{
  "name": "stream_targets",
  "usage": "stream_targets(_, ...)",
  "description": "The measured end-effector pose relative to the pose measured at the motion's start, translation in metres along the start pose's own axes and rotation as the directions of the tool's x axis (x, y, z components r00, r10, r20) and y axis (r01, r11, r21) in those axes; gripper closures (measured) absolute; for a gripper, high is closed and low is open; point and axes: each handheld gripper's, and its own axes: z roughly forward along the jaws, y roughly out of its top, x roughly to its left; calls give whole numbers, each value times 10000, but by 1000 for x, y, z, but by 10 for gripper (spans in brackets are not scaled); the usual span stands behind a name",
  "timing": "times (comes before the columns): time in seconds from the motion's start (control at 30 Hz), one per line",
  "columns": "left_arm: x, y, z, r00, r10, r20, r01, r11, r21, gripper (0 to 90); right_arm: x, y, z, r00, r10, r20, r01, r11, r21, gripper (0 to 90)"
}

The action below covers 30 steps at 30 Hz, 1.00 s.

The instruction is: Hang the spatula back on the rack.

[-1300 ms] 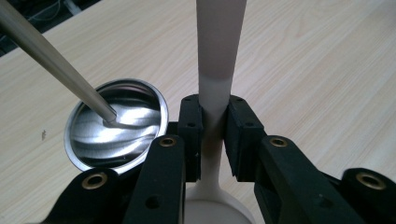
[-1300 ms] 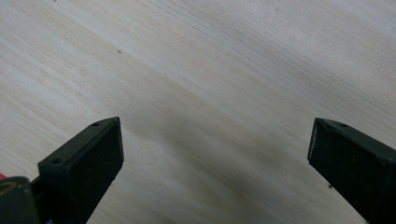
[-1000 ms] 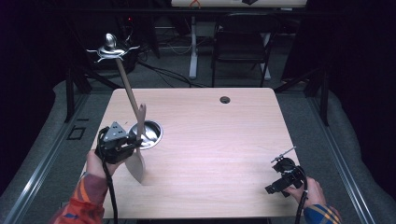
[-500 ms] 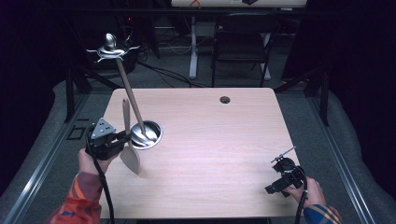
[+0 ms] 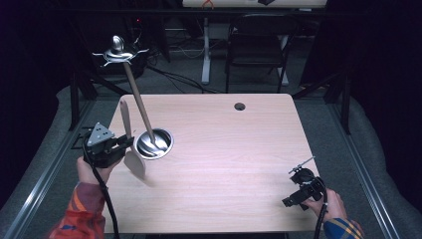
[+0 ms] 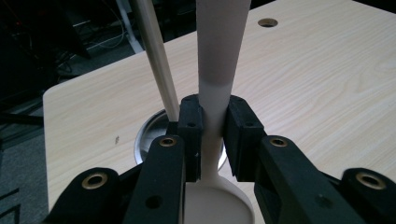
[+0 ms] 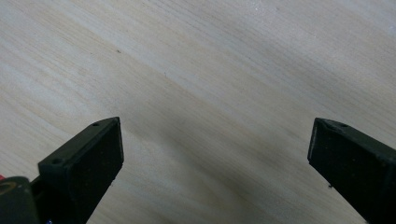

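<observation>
The left tongs (image 6: 212,140) pinch a pale spatula (image 5: 130,144) just left of the metal cup (image 5: 155,144), not yet in it. The right tongs (image 7: 215,163) rest spread on the bench (image 5: 224,149).

The desk (image 5: 224,149) is pale wood grain. Both hand-held grippers, left (image 5: 119,145) and right (image 5: 294,198), are black. The spatula (image 5: 130,144) is beige, the cup (image 5: 166,147) silver, and the sleeves orange-red and blue-yellow plaid.
</observation>
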Motion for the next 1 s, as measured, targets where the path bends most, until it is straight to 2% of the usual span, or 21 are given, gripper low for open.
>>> stream_targets(0.17,7,3,-4,9997,-179,-180,175,9996,-218,776,0,0,0,9999,45,-127,-45,10000,-15,33)
stream_targets(0.6,19,7,-9,9978,-440,-488,420,9983,-409,776,0,0,1,10000,28,-5,-28,10000,-6,33)
stream_targets(0.7,22,9,-9,9969,-537,-579,511,9976,-459,776,0,0,1,9999,42,-113,-42,10000,-24,33)
stream_targets(1.0,26,12,-12,9955,-616,-724,578,9969,-543,777,1,0,0,10000,29,-5,-29,10000,-86,31)
